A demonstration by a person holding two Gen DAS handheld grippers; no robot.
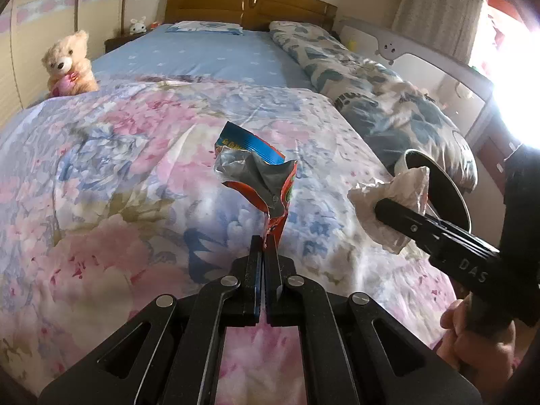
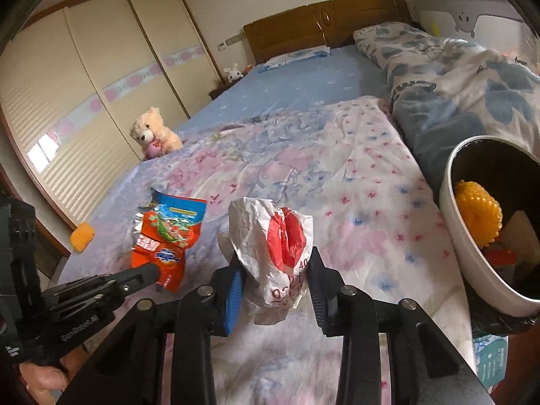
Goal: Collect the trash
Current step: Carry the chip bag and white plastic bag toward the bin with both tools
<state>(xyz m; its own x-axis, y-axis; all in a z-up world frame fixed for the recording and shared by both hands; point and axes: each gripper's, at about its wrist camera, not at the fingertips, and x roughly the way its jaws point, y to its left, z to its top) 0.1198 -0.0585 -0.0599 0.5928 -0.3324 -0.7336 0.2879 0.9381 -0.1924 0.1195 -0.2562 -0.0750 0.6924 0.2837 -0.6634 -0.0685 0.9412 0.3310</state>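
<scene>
Two grippers above flowered quilt (image 2: pixel 371 202): left gripper (image 1: pixel 266 241) clamped tight on snack wrapper (image 1: pixel 260 175); right gripper (image 2: pixel 275 270) part-closed, pads pinching crumpled paper bag (image 2: pixel 270 246). Trash bin (image 2: pixel 452 209) right of quilt.

We see quilt (image 1: pixel 135 175) spread on near half of bed (image 1: pixel 209 54), headboard (image 1: pixel 249 3) at far end. Teddy bear (image 1: pixel 69 64) sits at bed's left edge, wardrobe (image 2: pixel 84 77) behind it. Rolled duvet (image 1: pixel 371 87) lies along right side. Left gripper (image 1: pixel 265 246) holds snack wrapper (image 1: pixel 260 175) above quilt, centre. Right gripper (image 2: pixel 275 263) holds crumpled paper (image 2: pixel 273 253) to wrapper's right. Bin (image 2: pixel 472 229) stands at right edge, before duvet, with scraps in it. We spot small item (image 2: pixel 82 236) beyond quilt's left edge.
</scene>
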